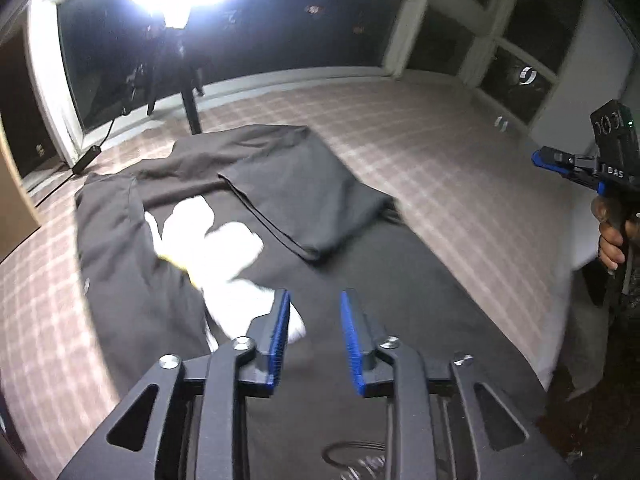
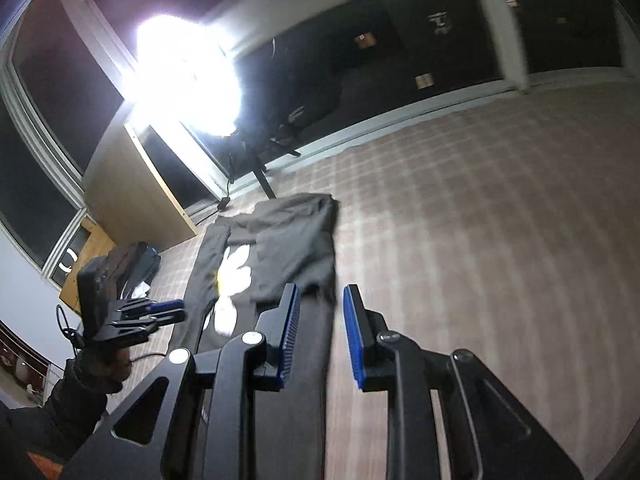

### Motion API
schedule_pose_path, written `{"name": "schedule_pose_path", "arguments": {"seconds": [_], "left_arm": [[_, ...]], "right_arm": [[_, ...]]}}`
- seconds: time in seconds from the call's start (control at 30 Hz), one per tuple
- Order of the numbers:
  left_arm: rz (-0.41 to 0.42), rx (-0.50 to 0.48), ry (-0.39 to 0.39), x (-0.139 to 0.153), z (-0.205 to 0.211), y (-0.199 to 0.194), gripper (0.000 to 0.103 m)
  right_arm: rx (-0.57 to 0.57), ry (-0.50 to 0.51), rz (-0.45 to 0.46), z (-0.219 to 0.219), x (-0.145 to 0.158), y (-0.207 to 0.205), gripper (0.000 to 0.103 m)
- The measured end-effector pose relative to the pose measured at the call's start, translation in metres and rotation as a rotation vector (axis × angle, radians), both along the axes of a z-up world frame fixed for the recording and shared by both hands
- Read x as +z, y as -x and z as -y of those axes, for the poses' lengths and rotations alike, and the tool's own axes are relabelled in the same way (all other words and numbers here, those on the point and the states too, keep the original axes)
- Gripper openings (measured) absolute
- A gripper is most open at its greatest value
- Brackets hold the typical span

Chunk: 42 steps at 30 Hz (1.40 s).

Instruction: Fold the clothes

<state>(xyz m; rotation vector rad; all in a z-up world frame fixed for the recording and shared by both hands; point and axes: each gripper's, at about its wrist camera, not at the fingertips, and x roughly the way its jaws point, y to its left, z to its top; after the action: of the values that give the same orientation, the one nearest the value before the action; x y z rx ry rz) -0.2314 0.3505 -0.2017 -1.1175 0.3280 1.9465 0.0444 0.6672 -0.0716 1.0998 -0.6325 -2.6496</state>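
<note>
My left tongs (image 1: pixel 314 312) stand a little apart, blue pads facing each other with a clear gap, and nothing is pinched between them; they hang above the near part of the black shirt (image 1: pixel 360 280) without touching it. No earlier look is at hand, so I only report that gap as it is. My right tongs (image 2: pixel 320 304) are likewise parted by a narrow gap and empty, hovering over the right edge of the same shirt (image 2: pixel 296 240). From the left camera I can see the right tongs (image 1: pixel 544 160) off to the far right, gripped by a hand (image 1: pixel 612 236), well clear of the cloth; from the right camera the left tongs (image 2: pixel 168 312) show at the left, held by a hand in a dark sleeve (image 2: pixel 76 396). The shirt lies spread on the checked bed cover (image 1: pixel 460 168), running from near to far, with one side folded in over the middle so a hemmed edge crosses it diagonally. A white print (image 1: pixel 224 248) shows on the front, partly covered by that flap. The left side is rumpled. A bright lamp (image 2: pixel 188 76) on a stand glares at the far end, before dark windows (image 1: pixel 360 20)
</note>
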Motion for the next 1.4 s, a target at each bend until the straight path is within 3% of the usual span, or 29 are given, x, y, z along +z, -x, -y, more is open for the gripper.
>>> {"name": "schedule_pose_path", "arguments": {"seconds": [0.2,0.33,0.47,0.57,0.63,0.7,0.8,0.93,1.0,1.07,1.1,1.17,1.23,1.33,1.4], "left_arm": [[0.029,-0.119,-0.055,0.003,0.021,-0.135,0.027],[0.082,-0.231,-0.058,-0.024,0.003,-0.232,0.030],[0.171,-0.293,-0.045,-0.062,-0.029,-0.303,0.030],[0.049,-0.276,0.018,-0.069,-0.055,-0.329,0.030],[-0.073,-0.274,0.058,-0.068,-0.070,-0.341,0.031],[-0.267,-0.285,0.120,-0.069,-0.084,-0.354,0.038],[-0.457,-0.344,0.224,-0.083,-0.104,-0.371,0.044],[-0.542,-0.364,0.320,-0.103,-0.117,-0.374,0.046],[-0.525,-0.345,0.326,-0.107,-0.119,-0.365,0.046],[-0.510,-0.335,0.292,-0.103,-0.119,-0.356,0.038],[-0.502,-0.329,0.279,-0.101,-0.120,-0.351,0.028],[-0.417,-0.330,0.233,-0.093,-0.118,-0.338,0.022],[-0.311,-0.328,0.179,-0.084,-0.114,-0.325,0.002],[-0.178,-0.259,0.090,-0.064,-0.098,-0.306,0.002],[-0.112,-0.206,0.028,-0.052,-0.084,-0.291,0.002]], "right_arm": [[-0.062,0.002,-0.006,-0.001,0.021,-0.141,0.024],[-0.111,-0.037,0.024,0.000,0.025,-0.224,0.032],[-0.116,-0.056,0.067,0.008,0.008,-0.265,0.035],[-0.107,-0.101,0.100,0.019,-0.010,-0.285,0.035],[-0.098,-0.070,0.104,0.020,-0.019,-0.289,0.035],[-0.092,-0.043,0.106,0.018,-0.026,-0.290,0.035],[-0.074,-0.023,0.104,0.014,-0.030,-0.284,0.035],[-0.046,-0.028,0.099,0.007,-0.026,-0.265,0.035],[-0.023,-0.028,0.097,0.006,-0.022,-0.252,0.035],[0.007,-0.042,0.098,0.007,-0.018,-0.231,0.035],[0.024,-0.050,0.098,0.009,-0.017,-0.215,0.035],[0.059,-0.066,0.098,0.013,-0.014,-0.184,0.035],[0.094,-0.082,0.097,0.016,-0.012,-0.152,0.035],[0.122,-0.122,0.095,0.026,-0.013,-0.089,0.035],[0.135,-0.097,0.111,0.032,-0.025,-0.029,0.035]]}}
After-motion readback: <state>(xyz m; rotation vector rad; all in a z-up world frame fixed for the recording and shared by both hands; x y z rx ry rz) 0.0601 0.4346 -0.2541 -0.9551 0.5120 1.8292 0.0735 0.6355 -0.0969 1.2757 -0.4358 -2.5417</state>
